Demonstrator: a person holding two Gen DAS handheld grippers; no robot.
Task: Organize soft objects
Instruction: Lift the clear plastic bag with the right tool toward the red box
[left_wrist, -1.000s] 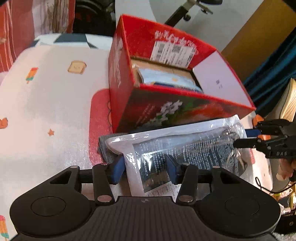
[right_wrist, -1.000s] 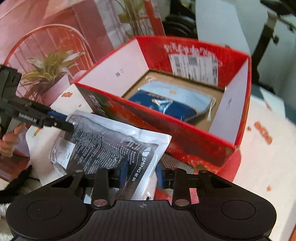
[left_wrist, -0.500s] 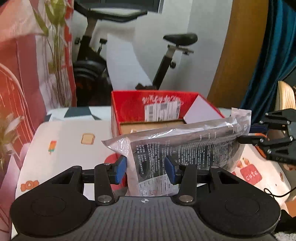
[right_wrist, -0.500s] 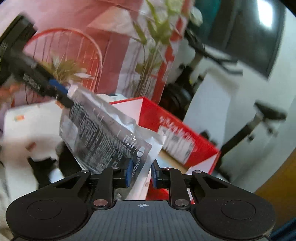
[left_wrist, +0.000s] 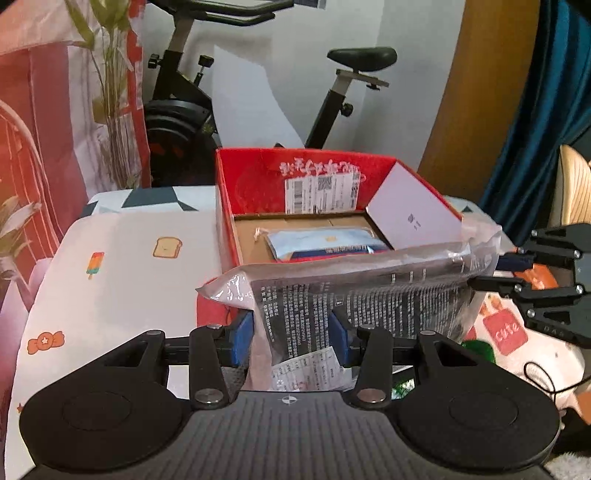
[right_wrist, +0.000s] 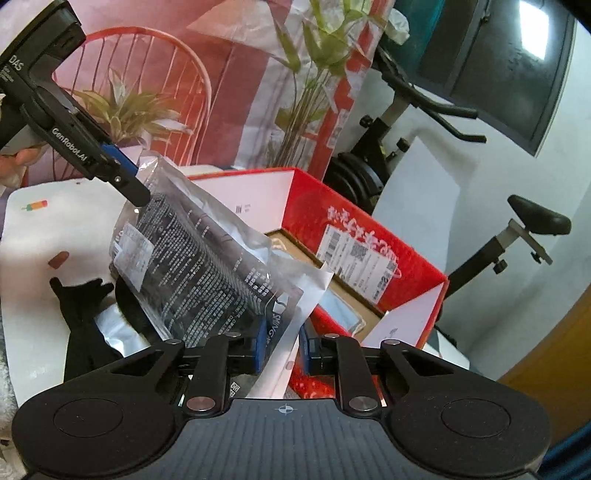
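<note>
Blue fingers (left_wrist: 242, 338) of our left gripper (left_wrist: 291, 338) and right gripper (right_wrist: 281, 345) pinch opposite ends of the crinkly clear plastic packet with black printed contents (left_wrist: 365, 295), lifted. Beyond: open red cardboard box (left_wrist: 251, 192) holding a light-blue pouch (left_wrist: 325, 240). Black glove (right_wrist: 79, 306) lower left.

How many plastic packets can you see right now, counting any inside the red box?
2. One clear packet with black printing is held up between the left gripper and right gripper; one light blue packet lies inside the red box. Others may be hidden underneath.
</note>
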